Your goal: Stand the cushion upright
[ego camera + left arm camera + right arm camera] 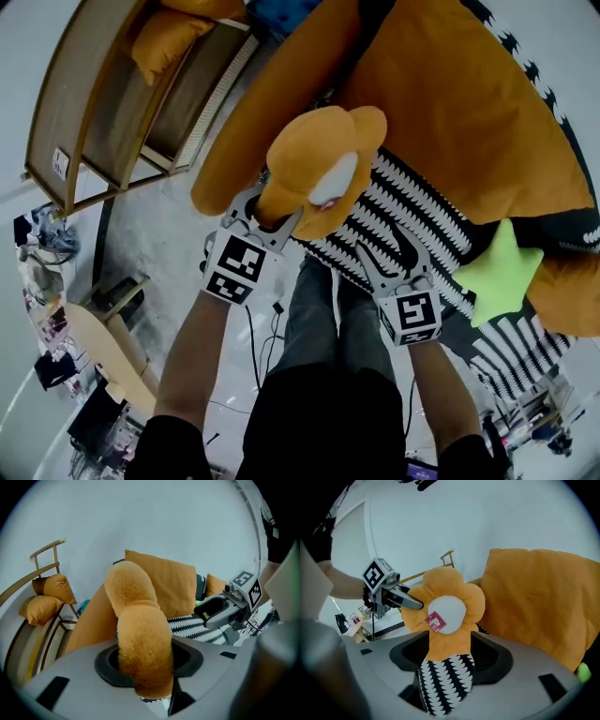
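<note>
Gripping one plush petal of the orange flower-shaped cushion [319,159], the left gripper [270,217] is clamped tight on it and holds it lifted above the black-and-white blanket [422,220]. The right gripper [382,255] hovers over that blanket's near edge, its jaws wide apart and pressing nothing.

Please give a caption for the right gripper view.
Left gripper holds a flower cushion beside a big orange pillow.

Orange flower cushion [323,169], white centre [335,180], small pink tag [435,621] — black-and-white zigzag blanket [412,220] at four o'clock, lime-green star [502,272] further that way, plain orange pillow [469,112] at one o'clock.
</note>
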{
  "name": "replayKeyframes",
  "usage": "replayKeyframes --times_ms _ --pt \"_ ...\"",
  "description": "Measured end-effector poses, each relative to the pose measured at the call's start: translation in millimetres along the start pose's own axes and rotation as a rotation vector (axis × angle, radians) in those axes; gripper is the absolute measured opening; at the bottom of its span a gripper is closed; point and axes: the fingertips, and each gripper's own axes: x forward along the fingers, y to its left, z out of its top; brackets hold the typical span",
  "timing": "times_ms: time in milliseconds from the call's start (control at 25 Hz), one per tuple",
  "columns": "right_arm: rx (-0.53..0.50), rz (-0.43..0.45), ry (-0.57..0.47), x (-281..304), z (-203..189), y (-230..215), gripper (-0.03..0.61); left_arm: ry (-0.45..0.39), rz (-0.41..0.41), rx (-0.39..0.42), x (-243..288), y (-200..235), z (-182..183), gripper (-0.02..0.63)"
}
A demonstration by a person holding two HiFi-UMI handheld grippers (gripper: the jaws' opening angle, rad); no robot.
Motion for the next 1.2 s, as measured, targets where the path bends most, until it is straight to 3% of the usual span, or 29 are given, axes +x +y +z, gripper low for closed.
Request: replayKeyframes --times_ms 200,560,920,1200 --pt "-0.013 0.013 0.032 13 -6 8 0.287 -0.016 0.038 -0.059 -8 26 -7 0.183" --pt "-0.011 0.017 0.044 27 1 17 0.287 -0.037 0.14 -0.058 -3 56 -9 0.222" --pt "-0.007 0.012 0.051 33 -2 23 0.287 -0.051 0.195 -0.157 -14 78 -23 0.357" --pt "-0.028 0.023 0.024 33 10 35 0.287 -0.091 0.22 -0.168 -38 79 -21 0.367"
